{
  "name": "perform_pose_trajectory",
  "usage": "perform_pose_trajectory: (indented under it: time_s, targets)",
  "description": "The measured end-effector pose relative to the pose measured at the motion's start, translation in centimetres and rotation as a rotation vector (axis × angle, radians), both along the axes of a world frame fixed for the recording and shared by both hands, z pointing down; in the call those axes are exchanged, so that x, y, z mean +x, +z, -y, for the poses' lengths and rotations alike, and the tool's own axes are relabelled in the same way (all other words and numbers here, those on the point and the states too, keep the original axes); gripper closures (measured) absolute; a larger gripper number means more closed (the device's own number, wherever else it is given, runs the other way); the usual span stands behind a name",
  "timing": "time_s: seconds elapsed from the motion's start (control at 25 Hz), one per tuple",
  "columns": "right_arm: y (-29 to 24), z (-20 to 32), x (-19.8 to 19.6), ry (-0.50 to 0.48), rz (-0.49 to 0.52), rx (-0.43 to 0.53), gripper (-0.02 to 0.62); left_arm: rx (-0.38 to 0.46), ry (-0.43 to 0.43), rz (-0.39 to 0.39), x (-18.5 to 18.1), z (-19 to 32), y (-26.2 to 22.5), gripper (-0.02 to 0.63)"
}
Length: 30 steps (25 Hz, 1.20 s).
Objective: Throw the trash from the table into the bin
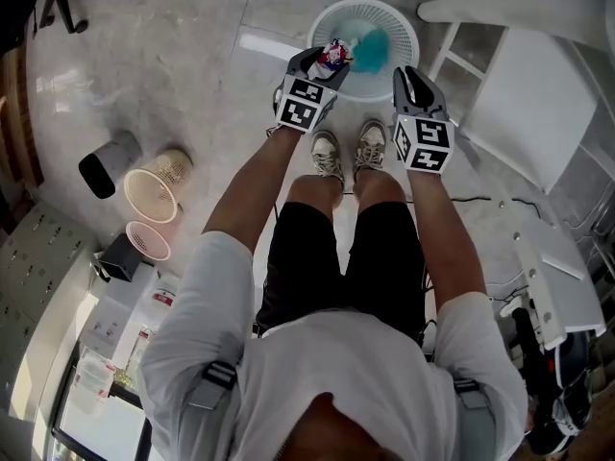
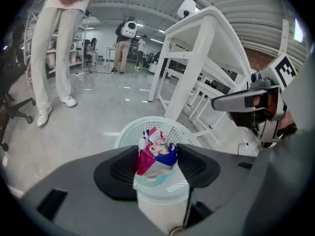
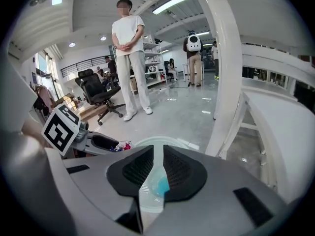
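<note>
A crumpled red, blue and white wrapper (image 2: 156,154) is clamped between the jaws of the left gripper (image 1: 325,60) and is held over the near rim of the round white mesh plastic bin (image 1: 404,27). A turquoise lump (image 1: 371,52) is seen inside the bin. The right gripper (image 3: 158,156) is held alongside, its jaws parted by a narrow gap, with nothing gripped between them.

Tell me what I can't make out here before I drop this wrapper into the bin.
Teal thing in the bin: too small in the head view; the right gripper view shows only a sliver between its jaws.
Part of the bin's rim: head view, hidden by the left gripper and wrapper.
</note>
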State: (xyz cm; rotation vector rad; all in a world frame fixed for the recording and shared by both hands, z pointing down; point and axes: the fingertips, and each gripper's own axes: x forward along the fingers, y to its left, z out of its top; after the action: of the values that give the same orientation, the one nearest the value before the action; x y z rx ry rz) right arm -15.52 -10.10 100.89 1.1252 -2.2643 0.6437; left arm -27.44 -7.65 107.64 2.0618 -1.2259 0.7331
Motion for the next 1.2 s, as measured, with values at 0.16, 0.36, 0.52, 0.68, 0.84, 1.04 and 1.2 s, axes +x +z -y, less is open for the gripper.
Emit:
perform_pose_trajectory:
  time_s: [0.16,0.36,0.52,0.68,0.84,1.04,1.2]
  targets:
    - [0.3,-0.4,-0.1,-0.006,0.005,-0.003,0.528,-0.004,0.011,0.006,-0.1,-0.4,0.9,0.336]
    - [-0.3,-0.5,-0.8,-0.010,0.012,-0.005,0.528,0.009,-0.001,-0.004,-0.8,-0.2,0.0,0.321]
    - [-2.9,-0.3,-1.0,-0.004,0.023,0.001,0.528,0.043,-0.029,-0.011,-1.5,-0.2,-3.4,0.321]
    - [-7.4,0.0,-1.5,-0.005,0.038,0.018,0.529,0.087,-0.072,-0.026,-2.5,0.2,-8.9,0.322]
    - [-12.6,0.3,-2.4,-0.007,0.058,0.044,0.533,0.145,-0.116,-0.043,-3.6,0.8,-15.3,0.328]
    - [-19.7,2.1,-3.4,-0.011,0.077,0.067,0.538,0.211,-0.165,-0.061,-4.9,2.7,-23.9,0.390]
    - [-25.8,3.3,-4.1,-0.009,0.094,0.092,0.541,0.271,-0.192,-0.073,-5.9,3.8,-31.3,0.452]
